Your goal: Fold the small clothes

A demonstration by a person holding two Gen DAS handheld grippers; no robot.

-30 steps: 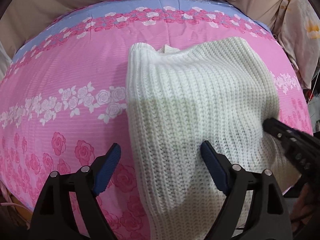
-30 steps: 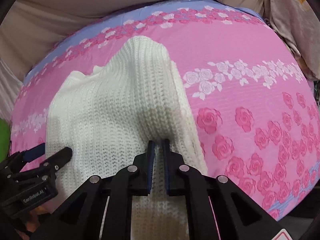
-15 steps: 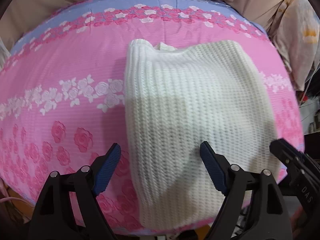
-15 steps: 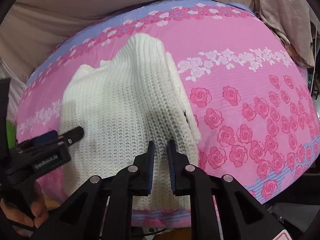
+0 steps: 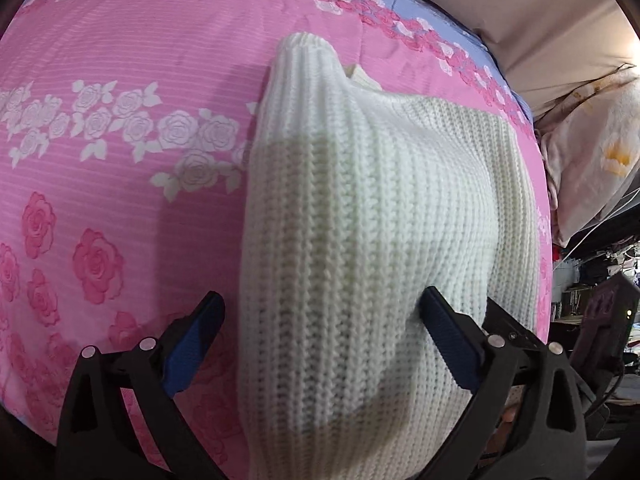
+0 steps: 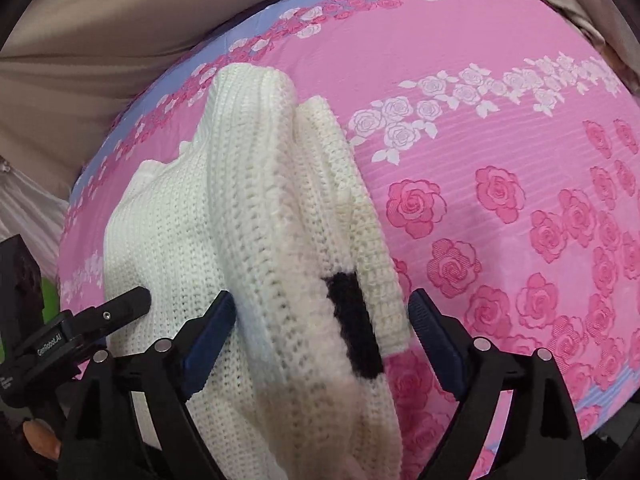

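Right wrist only: sweater's (image 6: 256, 240) black patch (image 6: 354, 320)

White knit sweater (image 6: 256, 240): folded lengthwise, laid on a pink rose-printed bedsheet (image 6: 500, 128); a black patch (image 6: 354, 320) is seen on its right folded layer. Right gripper (image 6: 322, 336): jaws spread wide, blue pads (image 6: 210, 340) set on either side of the sweater's near end. Left gripper (image 6: 120, 308): seen at the lower left, its black finger laid against the sweater's left edge. Beige fabric (image 6: 100, 32): seen beyond the sheet's far edge.
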